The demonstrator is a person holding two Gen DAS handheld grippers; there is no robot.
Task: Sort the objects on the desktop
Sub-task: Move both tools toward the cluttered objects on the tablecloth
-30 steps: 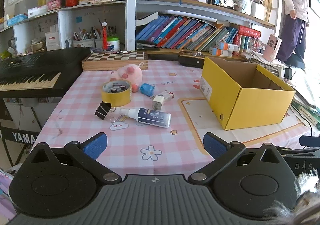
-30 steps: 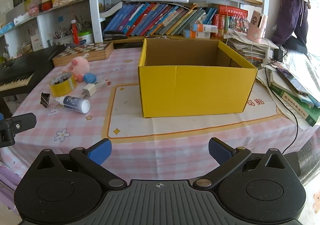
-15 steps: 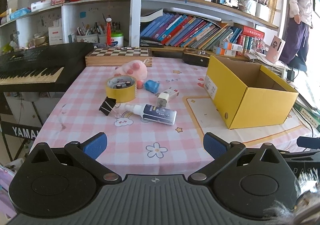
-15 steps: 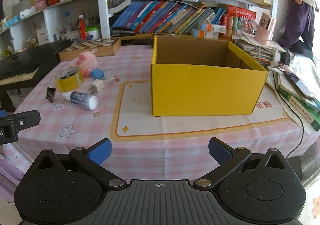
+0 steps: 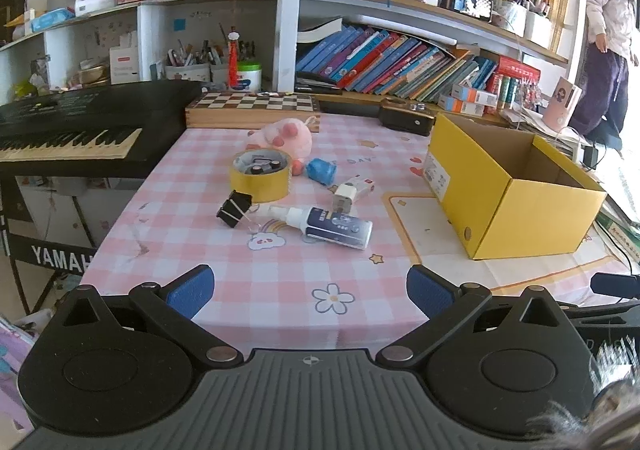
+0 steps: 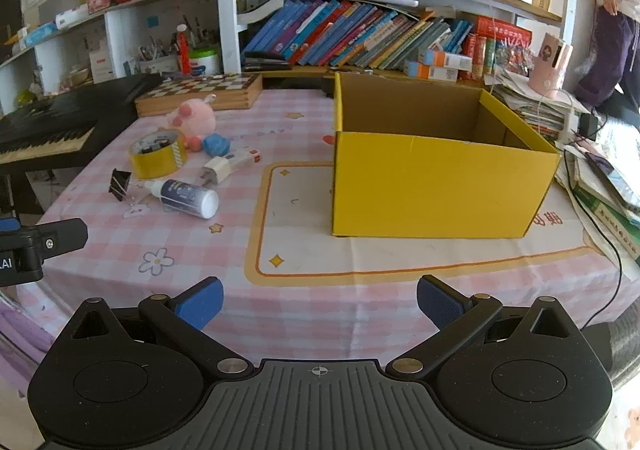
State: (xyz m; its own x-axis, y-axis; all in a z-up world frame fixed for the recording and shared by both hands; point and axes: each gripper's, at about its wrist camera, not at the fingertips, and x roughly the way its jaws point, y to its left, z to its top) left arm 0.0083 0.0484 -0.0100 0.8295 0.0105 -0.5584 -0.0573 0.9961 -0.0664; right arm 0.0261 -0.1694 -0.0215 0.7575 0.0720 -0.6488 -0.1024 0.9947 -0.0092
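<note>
Both cameras now sit closer to the tabletop point(image 5: 280, 282); left gripper point(image 5: 310, 286) and right gripper point(image 6: 318, 300) wide open, empty; yellow box point(image 6: 432, 186) unfilled, sorting not started.

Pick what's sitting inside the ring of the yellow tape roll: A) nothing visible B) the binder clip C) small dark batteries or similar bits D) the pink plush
C: in the left wrist view the yellow tape roll has small dark cylindrical items in its core, while the binder clip lies on the cloth in front of it and the pink plush sits behind it.
</note>
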